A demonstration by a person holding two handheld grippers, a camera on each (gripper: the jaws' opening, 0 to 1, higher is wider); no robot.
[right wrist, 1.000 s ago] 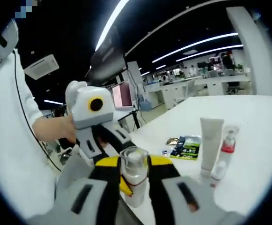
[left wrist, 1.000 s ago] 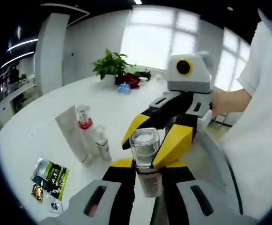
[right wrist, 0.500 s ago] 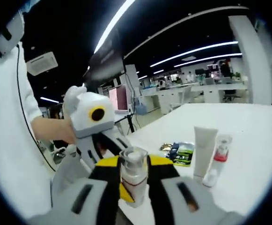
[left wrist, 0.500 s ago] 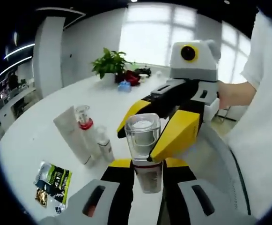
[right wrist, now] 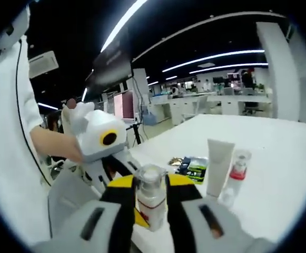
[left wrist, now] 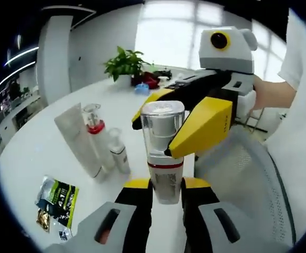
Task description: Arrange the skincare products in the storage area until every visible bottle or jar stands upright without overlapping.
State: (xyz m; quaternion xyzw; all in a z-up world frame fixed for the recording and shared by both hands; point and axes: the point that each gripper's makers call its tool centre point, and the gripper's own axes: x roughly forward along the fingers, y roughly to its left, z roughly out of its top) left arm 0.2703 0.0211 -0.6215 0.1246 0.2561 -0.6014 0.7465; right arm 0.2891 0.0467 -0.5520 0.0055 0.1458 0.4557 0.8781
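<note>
Open-plan office: rows of desks, monitors, ceiling light strips.

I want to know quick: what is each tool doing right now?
Left tool: shut on the bottle, low down.
Right tool: shut on the same bottle, up near the clear cap.

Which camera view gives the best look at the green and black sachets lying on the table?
The left gripper view: there the sachets lie near the camera, flat on the white table, with their print easy to make out. In the right gripper view the sachets are farther away and small, partly behind the white tube.
</note>
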